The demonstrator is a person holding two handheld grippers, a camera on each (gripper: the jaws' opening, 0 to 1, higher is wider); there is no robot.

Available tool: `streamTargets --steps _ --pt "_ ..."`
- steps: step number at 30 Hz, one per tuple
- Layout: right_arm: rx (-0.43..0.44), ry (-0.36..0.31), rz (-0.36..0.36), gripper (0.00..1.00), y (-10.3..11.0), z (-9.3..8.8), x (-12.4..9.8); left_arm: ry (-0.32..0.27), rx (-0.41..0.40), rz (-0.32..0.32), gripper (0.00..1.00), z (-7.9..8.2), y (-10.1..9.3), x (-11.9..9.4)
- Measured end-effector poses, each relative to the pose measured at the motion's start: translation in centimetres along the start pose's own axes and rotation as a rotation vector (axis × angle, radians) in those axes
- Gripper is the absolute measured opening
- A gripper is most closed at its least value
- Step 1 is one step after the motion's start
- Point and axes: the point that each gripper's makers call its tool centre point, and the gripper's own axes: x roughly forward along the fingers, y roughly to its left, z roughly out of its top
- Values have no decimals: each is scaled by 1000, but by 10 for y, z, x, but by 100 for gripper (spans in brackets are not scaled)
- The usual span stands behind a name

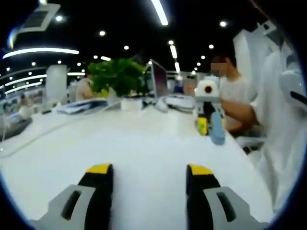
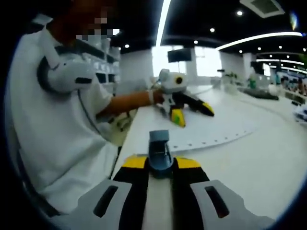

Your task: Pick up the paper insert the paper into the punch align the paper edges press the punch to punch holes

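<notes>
My right gripper is shut on a small blue-grey punch, which stands upright between its yellow-tipped jaws. Ahead of it a white sheet of paper lies flat on the table, with a row of small holes along its near edge. Beyond the paper, a person's hand holds my left gripper just above the table, open and apart from the sheet. In the left gripper view, my left gripper is open over bare white table. At the far right there, the right gripper holds the blue punch.
A long white table runs away from me. A person in a white shirt stands at its edge. At the far end are a potted green plant, a laptop, papers and a seated person.
</notes>
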Motion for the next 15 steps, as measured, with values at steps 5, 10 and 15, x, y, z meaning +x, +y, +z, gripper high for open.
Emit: streamTargets --steps 5,10,15 --pt "-5 0 -14 31 1 -1 -2 -4 -2 8 66 0 3 0" --pt "7 -66 -56 34 0 11 -11 -8 28 6 74 2 4 -1" --pt "17 -124 -127 35 -1 22 -22 -53 30 7 80 14 6 -5"
